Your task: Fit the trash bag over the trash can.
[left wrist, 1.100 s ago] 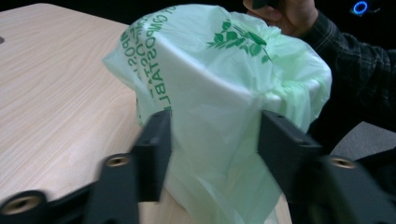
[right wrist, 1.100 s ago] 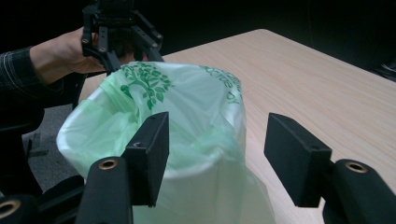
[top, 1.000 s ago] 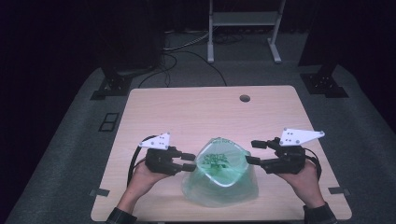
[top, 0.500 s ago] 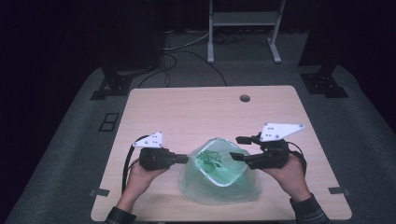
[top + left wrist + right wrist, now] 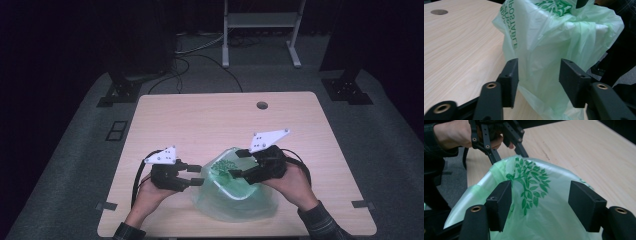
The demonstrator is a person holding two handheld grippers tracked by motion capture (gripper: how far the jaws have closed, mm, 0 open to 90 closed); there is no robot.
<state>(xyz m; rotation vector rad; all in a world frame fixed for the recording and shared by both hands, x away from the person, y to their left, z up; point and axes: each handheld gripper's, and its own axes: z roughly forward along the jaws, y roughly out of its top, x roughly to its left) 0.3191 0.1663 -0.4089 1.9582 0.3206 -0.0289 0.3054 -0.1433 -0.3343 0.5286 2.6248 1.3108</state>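
A green compostable bag [image 5: 235,192] near the worktop [image 5: 210,115] front edge is being opened. Left hand-held gripper [image 5: 196,175] jaws, just reopened, and right hand-held gripper [image 5: 239,163] jaws stand apart around film; regripping is judged next.

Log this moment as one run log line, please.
scene: translucent green plastic bag with tree print on light wooden table | left gripper: open, jaws just opening, bag between | right gripper: open over bag

I work at a pale wooden surface [image 5: 210,120] with a round hole [image 5: 261,105], on grey carpet [image 5: 75,165]; cables [image 5: 200,60] and a white stand [image 5: 260,30] sit in darkness behind.
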